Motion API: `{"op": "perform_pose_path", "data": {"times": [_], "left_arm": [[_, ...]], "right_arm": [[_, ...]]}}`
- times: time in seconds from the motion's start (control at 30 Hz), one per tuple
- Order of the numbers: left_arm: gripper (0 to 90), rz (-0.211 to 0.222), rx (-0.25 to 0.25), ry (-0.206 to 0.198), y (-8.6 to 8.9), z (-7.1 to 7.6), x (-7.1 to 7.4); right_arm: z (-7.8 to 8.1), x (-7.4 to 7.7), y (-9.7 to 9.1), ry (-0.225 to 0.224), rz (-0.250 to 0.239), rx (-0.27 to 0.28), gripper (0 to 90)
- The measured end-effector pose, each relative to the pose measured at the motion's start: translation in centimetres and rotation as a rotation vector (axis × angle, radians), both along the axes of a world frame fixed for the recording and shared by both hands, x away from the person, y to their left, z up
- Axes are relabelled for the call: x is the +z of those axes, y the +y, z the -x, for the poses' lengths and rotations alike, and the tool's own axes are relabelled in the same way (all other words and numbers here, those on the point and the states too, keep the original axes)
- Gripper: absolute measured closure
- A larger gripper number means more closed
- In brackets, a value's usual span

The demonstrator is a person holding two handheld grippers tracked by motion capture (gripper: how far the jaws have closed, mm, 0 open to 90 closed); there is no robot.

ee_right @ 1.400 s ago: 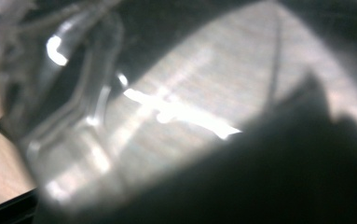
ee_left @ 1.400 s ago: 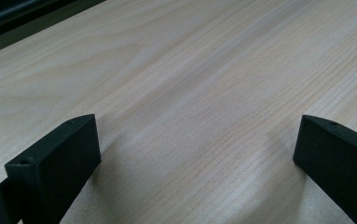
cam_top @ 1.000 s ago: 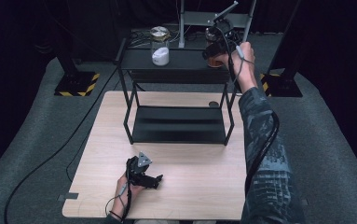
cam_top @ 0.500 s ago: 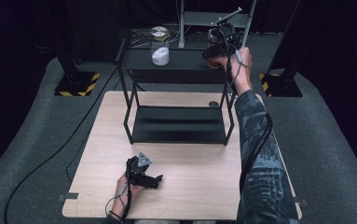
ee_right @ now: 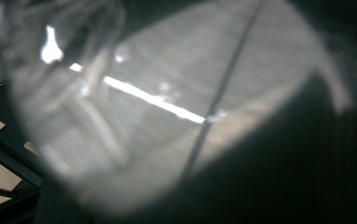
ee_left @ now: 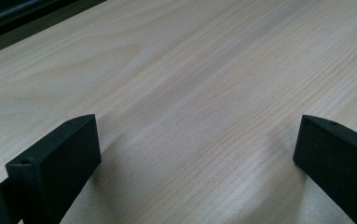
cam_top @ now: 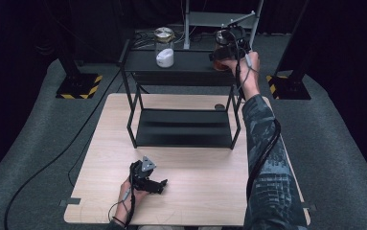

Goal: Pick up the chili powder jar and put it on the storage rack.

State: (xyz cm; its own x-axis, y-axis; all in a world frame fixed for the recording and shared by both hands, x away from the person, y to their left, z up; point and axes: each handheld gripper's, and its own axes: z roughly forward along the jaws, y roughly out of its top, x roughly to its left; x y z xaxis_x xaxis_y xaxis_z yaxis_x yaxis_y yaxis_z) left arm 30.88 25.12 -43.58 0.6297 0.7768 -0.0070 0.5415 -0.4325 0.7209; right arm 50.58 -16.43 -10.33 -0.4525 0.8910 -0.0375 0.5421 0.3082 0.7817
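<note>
My right gripper (cam_top: 225,51) is shut on a glass jar (cam_top: 221,44) with a dark lid and reddish-brown contents, at the right end of the top shelf of a black metal rack (cam_top: 181,74). In the right gripper view the jar's clear glass (ee_right: 157,107) sits blurred right against the camera; whether the jar touches the shelf I cannot tell. A second jar (cam_top: 164,48), holding something white, stands on the left part of the same shelf. My left gripper (cam_top: 158,184) rests on the light wooden table (cam_top: 205,191) near its front edge, open, with bare wood between its fingers (ee_left: 55,163).
The rack stands on the table's far half with a black lower shelf (cam_top: 183,127). A small dark disc (cam_top: 219,106) lies by its right rear leg. Black-and-yellow striped bases (cam_top: 78,88) (cam_top: 286,86) and cables lie on the grey floor.
My right hand has come down a little with the jar toward the top shelf. The left gripper has kept still.
</note>
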Motion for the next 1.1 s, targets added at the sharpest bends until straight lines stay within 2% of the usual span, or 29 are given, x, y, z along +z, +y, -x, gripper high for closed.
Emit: {"op": "perform_pose_path", "data": {"times": [0.4,0.5,0.6,0.8,0.97,1.1], "left_arm": [[0.0,0.0,0.0,0.0,0.0,0.0,0.0],[0.0,0.0,0.0,0.0,0.0,0.0,0.0],[0.0,0.0,0.0,0.0,0.0,0.0,0.0],[0.0,0.0,0.0,0.0,0.0,0.0,0.0],[0.0,0.0,0.0,0.0,0.0,0.0,0.0],[0.0,0.0,0.0,0.0,0.0,0.0,0.0]], "right_arm": [[-0.2,0.2,0.1,0.019,0.009,-0.004,29.0],[-0.6,0.4,0.5,0.045,0.034,-0.005,22.8],[-0.7,0.5,0.4,0.064,0.027,-0.001,15.9],[-0.6,1.1,0.5,0.095,0.05,0.013,6.7],[0.5,1.7,0.4,0.09,0.06,0.039,2.8],[2.2,2.0,-0.1,0.075,0.07,0.057,0.5]]}}
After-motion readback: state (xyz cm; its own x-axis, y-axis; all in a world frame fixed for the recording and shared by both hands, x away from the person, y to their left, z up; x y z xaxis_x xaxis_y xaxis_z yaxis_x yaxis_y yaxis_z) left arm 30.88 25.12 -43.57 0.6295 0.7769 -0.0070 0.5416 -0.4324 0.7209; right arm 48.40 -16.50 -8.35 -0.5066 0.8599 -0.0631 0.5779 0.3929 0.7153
